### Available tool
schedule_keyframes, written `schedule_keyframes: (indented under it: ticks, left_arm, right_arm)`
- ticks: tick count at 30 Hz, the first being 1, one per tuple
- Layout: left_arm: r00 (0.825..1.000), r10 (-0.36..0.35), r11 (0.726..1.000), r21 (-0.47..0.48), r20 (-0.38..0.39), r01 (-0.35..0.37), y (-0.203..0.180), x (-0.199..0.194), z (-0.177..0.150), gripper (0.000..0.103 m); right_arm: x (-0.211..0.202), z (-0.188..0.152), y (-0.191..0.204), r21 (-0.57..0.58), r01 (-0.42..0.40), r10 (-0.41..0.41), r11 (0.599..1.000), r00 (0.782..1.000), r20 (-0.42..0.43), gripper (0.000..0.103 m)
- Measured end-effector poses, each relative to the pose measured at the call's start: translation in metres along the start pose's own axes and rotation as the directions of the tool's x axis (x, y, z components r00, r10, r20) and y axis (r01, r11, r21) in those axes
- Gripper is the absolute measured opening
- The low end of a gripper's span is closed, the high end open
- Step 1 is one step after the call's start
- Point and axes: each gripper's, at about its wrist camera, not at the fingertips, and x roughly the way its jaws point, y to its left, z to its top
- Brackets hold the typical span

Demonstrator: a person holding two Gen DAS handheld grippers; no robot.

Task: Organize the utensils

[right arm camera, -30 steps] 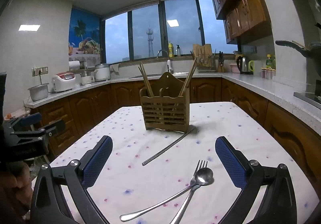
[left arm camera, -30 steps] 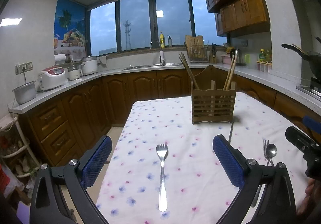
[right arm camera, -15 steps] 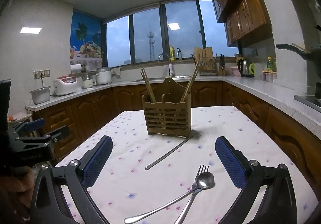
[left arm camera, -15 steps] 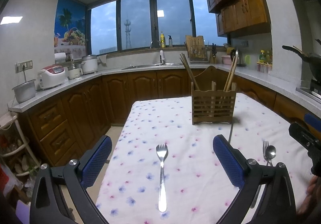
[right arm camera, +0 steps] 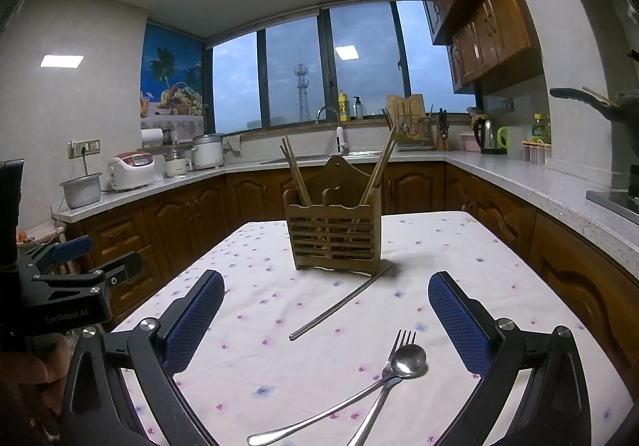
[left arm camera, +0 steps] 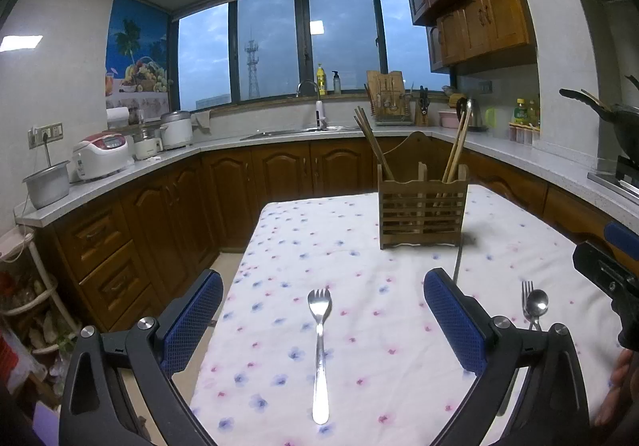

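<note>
A wooden slatted utensil holder [left arm camera: 422, 214] with chopsticks stands on the floral tablecloth; it also shows in the right wrist view [right arm camera: 333, 234]. A steel fork [left arm camera: 319, 342] lies between the fingers of my open, empty left gripper [left arm camera: 323, 310]. My right gripper [right arm camera: 325, 310] is open and empty above a crossed spoon [right arm camera: 359, 394] and fork [right arm camera: 389, 374]. This pair shows in the left wrist view too [left arm camera: 533, 306]. A metal chopstick [right arm camera: 341, 302] lies in front of the holder.
The table [left arm camera: 359, 258] has its left edge beside brown cabinets [left arm camera: 120, 246]. Counters with a rice cooker [left arm camera: 102, 158], a pot [left arm camera: 46, 188] and a sink [left arm camera: 303, 130] run around the room. A wok [left arm camera: 615, 118] sits at the right.
The right gripper has drawn back and tilted up a little, so the holder sits higher and smaller in its view. The left gripper has hardly moved.
</note>
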Motion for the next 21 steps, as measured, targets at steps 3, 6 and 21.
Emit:
schedule_keyframes:
  ticks: [3, 6, 21]
  left_arm:
    - [1.000, 0.000, 1.000, 0.000, -0.001, 0.000, -0.0010, -0.0003, -0.0001, 0.102]
    - [1.000, 0.001, 1.000, 0.000, -0.001, -0.001, -0.0016, -0.0004, -0.0001, 0.102]
    - [1.000, -0.001, 1.000, 0.001, -0.005, 0.001, -0.0041, 0.0000, 0.0012, 0.102]
  right_arm:
    - [0.0000, 0.0005, -0.0001, 0.002, -0.002, 0.002, 1.000, 1.000, 0.000, 0.103]
    - [-0.0004, 0.0003, 0.0000, 0.000, -0.001, 0.001, 1.000, 1.000, 0.003, 0.103]
    - [0.0006, 0.0005, -0.0010, 0.002, -0.001, 0.001, 1.000, 1.000, 0.001, 0.103]
